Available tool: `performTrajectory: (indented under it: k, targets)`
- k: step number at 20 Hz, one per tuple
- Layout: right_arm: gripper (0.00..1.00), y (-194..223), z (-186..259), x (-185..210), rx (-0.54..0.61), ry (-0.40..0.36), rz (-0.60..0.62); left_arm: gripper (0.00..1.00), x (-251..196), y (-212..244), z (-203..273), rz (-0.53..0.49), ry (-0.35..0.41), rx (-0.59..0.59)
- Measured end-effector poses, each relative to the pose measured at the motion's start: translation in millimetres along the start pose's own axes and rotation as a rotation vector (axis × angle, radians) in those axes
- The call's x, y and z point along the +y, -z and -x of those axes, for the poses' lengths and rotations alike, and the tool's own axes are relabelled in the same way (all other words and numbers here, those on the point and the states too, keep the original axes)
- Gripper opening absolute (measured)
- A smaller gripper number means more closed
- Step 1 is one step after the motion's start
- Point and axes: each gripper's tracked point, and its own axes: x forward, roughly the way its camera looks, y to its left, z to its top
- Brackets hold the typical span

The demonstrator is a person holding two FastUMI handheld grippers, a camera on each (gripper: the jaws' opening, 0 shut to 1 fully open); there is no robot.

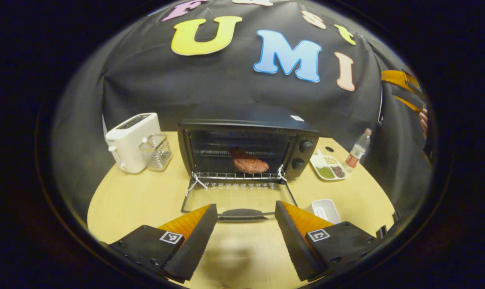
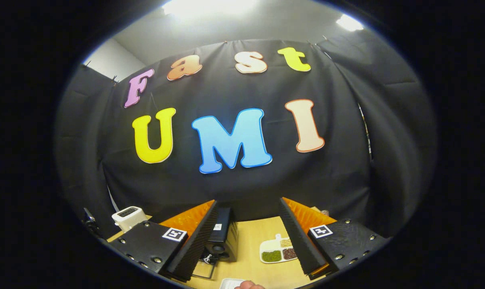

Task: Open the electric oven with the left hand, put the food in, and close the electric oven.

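Note:
The black electric oven stands at the back middle of the wooden table, its glass door folded down flat toward me. A reddish piece of meat lies on the wire rack inside. My left gripper is open just in front of the door handle, its fingers on either side of it and apart from it. In the right gripper view my right gripper is open, held high above the table with nothing between its fingers; the oven shows below it, partly hidden by its left finger.
A white toaster and a clear glass container stand left of the oven. To the oven's right are a divided dish of grains, a small bottle and a white empty tray. A hand shows at far right.

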Motion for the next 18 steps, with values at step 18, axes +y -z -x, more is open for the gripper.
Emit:
performTrajectory:
  k: [18]
  targets:
    - [0.96,-57.6,21.4,-50.9,-0.104,0.096,0.030,0.97,5.5,101.1,-77.3,0.082,-0.051,0.383]
